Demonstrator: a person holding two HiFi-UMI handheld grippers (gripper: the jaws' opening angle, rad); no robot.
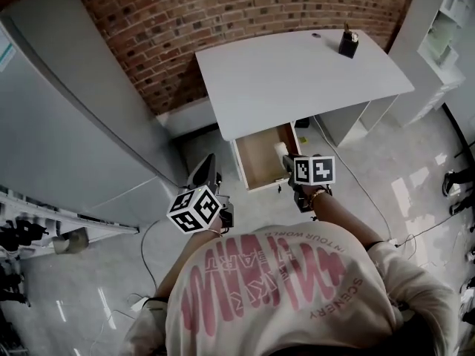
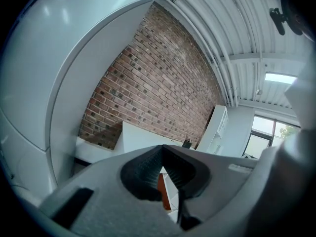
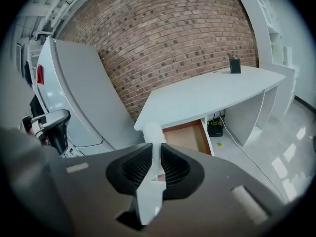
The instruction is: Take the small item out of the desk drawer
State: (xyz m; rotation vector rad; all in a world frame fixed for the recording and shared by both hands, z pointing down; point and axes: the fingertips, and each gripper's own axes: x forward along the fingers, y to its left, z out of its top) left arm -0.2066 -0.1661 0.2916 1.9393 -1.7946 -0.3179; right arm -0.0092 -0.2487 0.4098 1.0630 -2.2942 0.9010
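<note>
While the right gripper (image 3: 154,154) squeezes the white item (image 3: 152,131) between its jaws, with the item poking out past their tips, the drawer (image 3: 190,138) hangs open beyond them, a bit to the right, its brown wood floor showing. Past the drawer is the desk (image 3: 207,95), with a black box (image 3: 235,64) at its far end. The left gripper (image 2: 162,152) has its jaws closed together, holding nothing.

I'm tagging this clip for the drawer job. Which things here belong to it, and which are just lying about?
Job: white item clamped in the jaws of the right gripper; open drawer; desk.
Lying about: dark box on the desk; white shelf unit; grey cabinet; left gripper, shut on nothing.
</note>
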